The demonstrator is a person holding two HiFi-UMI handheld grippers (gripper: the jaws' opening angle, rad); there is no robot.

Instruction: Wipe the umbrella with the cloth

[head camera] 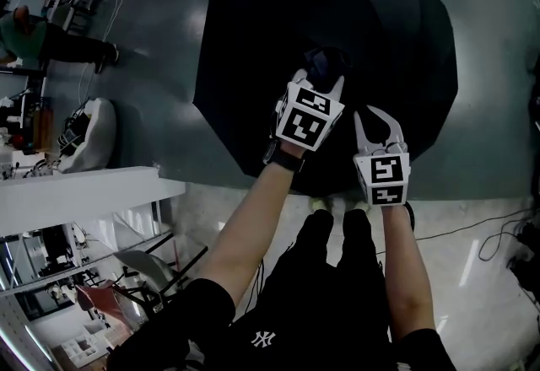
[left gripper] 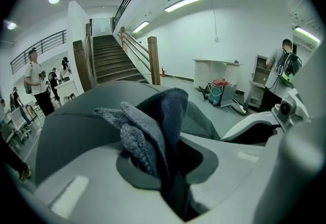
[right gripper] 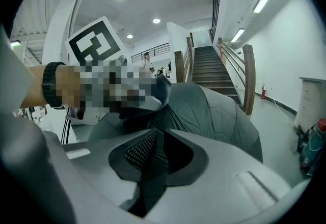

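One black open umbrella point(head camera: 253, 40) stands on the smooth grey floor point(head camera: 152, 66), its smooth fabric canopy spread wide in flat panels below the person's two bare forearms. The person holds two hand-held grippers, each of pale moulded plastic and carrying a cube with black-and-white square markers.

The left hand-held gripper point(head camera: 321, 78) is over the canopy near its crown, and its jaws are clamped on one dark blue-grey cloth point(head camera: 325, 66). In the left gripper view the cloth is bunched into soft folds that stick out past the jaw tips. One fold is a nubby, towel-like weave and another is smoother and darker. The canopy rises just behind it.

The right hand-held gripper point(head camera: 380, 120) is near the umbrella's closer edge, just beside the left one. In the right gripper view its jaws are drawn almost together, and a thin fold of the canopy appears to be pinched between a ribbed pad and a plain dark one.
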